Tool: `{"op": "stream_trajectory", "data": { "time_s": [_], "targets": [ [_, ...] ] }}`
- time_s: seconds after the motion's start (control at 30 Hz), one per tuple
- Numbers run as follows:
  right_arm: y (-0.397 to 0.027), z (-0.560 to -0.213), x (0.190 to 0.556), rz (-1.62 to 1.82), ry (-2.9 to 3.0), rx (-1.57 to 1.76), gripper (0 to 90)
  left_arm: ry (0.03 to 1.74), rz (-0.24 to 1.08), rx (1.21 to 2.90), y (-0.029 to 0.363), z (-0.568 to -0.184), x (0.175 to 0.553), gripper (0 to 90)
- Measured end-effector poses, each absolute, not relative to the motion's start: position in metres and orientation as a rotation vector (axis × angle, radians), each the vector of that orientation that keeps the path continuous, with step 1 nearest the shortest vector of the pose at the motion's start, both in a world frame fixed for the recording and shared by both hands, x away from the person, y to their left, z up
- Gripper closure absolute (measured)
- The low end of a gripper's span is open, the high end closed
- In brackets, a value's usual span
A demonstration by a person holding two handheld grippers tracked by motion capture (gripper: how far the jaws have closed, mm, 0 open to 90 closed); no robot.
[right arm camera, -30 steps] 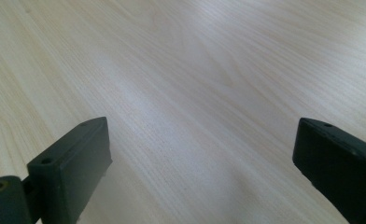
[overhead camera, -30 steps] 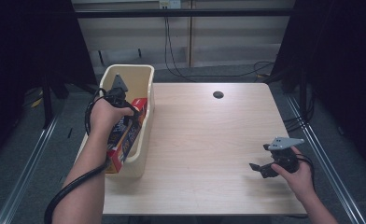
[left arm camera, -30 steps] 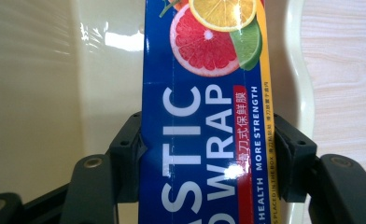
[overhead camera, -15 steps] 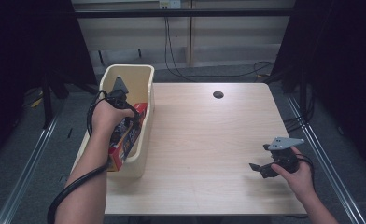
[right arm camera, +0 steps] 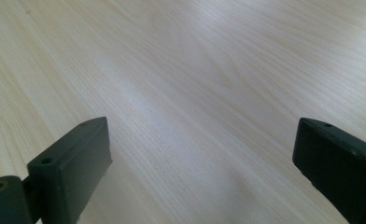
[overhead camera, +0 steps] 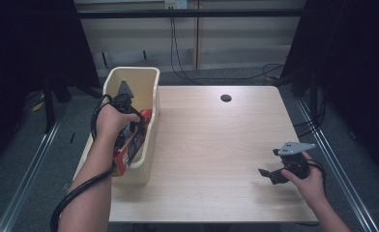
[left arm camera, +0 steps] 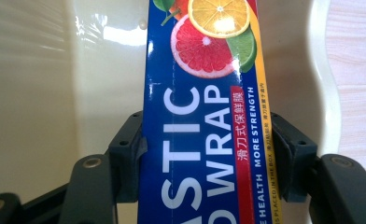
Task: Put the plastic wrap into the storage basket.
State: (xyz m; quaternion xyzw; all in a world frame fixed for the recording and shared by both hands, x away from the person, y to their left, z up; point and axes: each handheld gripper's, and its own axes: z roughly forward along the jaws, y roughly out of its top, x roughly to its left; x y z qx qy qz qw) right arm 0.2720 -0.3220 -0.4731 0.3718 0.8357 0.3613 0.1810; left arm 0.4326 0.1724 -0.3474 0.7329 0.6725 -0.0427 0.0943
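A long blue and red plastic wrap box (overhead camera: 132,142) lies inside the cream plastic bin (overhead camera: 149,82) at the table's left edge. My left gripper (overhead camera: 129,126) reaches down into the bin and is shut on the box; in the left gripper view its two black pads press the sides of the plastic wrap box (left arm camera: 204,116), whose citrus picture points away. My right gripper (overhead camera: 269,175) rests low over the wooden table (overhead camera: 216,140) near the front right corner, open, with bare wood between its fingers (right arm camera: 73,163).
A small dark hole (overhead camera: 225,98) sits in the table near its far edge. Cables run along the floor behind the table and metal rails flank both sides. The bin wall (left arm camera: 41,93) stands close on one side of the box.
The left hand has shifted slightly with the box inside the bin. The right hand has stayed still.
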Motion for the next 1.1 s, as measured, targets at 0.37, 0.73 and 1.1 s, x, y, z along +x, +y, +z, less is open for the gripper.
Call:
{"op": "stream_trajectory", "data": {
  "time_s": [0.37,0.73,1.1],
  "targets": [
    [-0.322,-0.473,0.272,1.017,2.362,1.044,4.2,2.013,-0.136,2.178,0.172,-0.350,0.434,39.4],
    [-0.321,-0.473,0.272,1.016,2.365,1.041,4.2,1.983,-0.119,2.112,0.178,-0.336,0.432,37.1],
    [-0.319,-0.473,0.272,1.016,2.366,1.039,4.2,1.907,-0.070,2.091,0.172,-0.316,0.431,22.3]
  ]
}}
